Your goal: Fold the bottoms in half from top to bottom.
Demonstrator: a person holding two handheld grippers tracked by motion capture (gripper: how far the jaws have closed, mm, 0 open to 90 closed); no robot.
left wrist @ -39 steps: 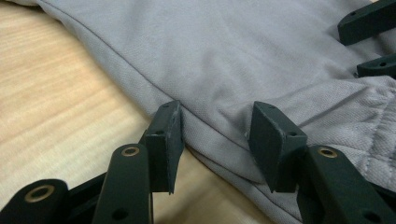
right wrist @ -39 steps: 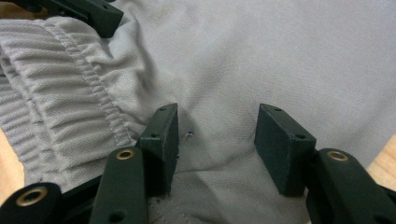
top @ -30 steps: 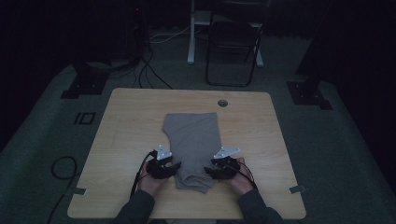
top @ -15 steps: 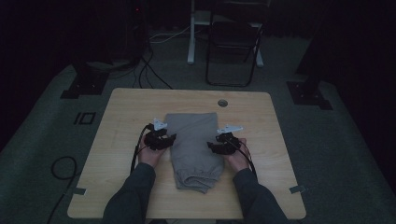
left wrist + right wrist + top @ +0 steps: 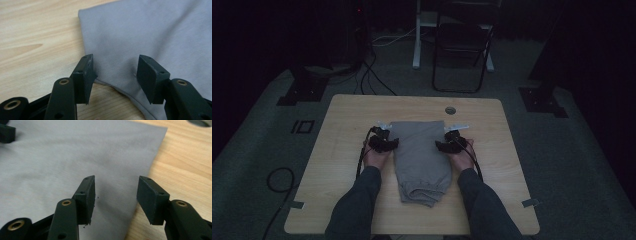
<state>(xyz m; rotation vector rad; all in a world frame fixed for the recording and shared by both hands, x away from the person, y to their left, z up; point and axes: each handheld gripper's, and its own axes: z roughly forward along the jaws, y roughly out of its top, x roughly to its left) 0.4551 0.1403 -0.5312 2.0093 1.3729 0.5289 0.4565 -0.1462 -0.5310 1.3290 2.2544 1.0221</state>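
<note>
High view: folded grey garment (image 5: 419, 157) lies mid-table, a gripper at each long edge.

The garment is a narrow folded stack running away from the person, its cuffed end nearest them, flat on the wooden table (image 5: 337, 190). The left gripper (image 5: 388, 144) sits at its left edge and the right gripper (image 5: 443, 146) at its right edge, both toward the far half. In the left gripper view the jaws stand apart over the cloth's edge (image 5: 110, 83), holding nothing; the right gripper view shows the same, jaws parted above the cloth's border (image 5: 142, 182). I judge the step to be lining up for a two-sided grasp. Next, each gripper likely needs to lower, straddle all layers at its edge, and close evenly so the fold stays square.
</note>
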